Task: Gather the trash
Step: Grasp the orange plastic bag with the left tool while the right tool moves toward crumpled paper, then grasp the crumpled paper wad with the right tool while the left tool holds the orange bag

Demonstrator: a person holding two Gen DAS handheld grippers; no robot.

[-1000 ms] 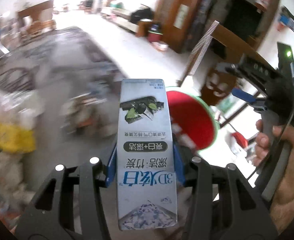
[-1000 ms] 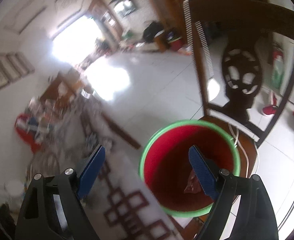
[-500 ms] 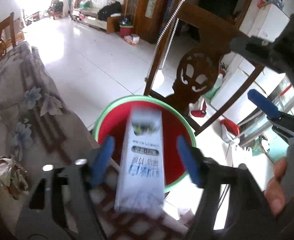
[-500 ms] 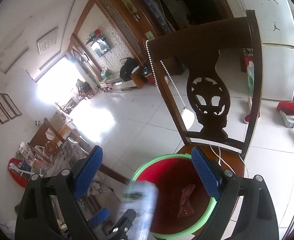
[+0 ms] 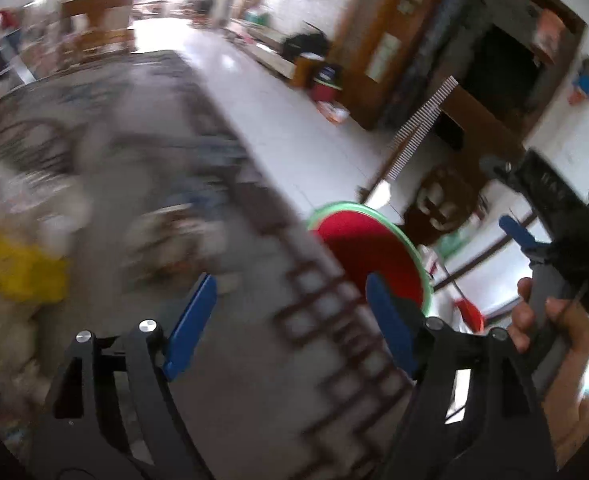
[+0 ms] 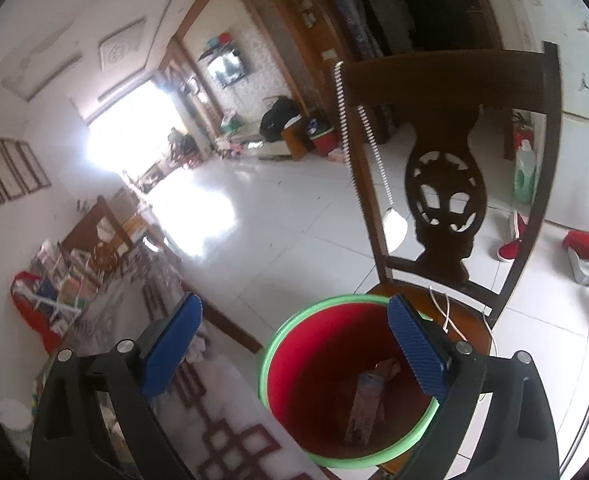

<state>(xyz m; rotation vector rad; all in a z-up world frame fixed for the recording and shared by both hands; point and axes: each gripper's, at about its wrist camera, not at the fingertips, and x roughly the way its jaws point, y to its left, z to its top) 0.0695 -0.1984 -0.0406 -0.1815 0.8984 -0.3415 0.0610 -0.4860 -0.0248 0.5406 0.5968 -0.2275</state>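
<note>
your left hand-held gripper: jaws opening, nothing between them, over patterned desk; view blurred. your right hand-held gripper: jaws opening wide, empty, above red bucket with green rim. bucket sits on wooden chair, just right of desk edge. carton lies inside bucket, leaning on far wall beside red wrapper. more trash, yellow item, far left on desk.
</note>
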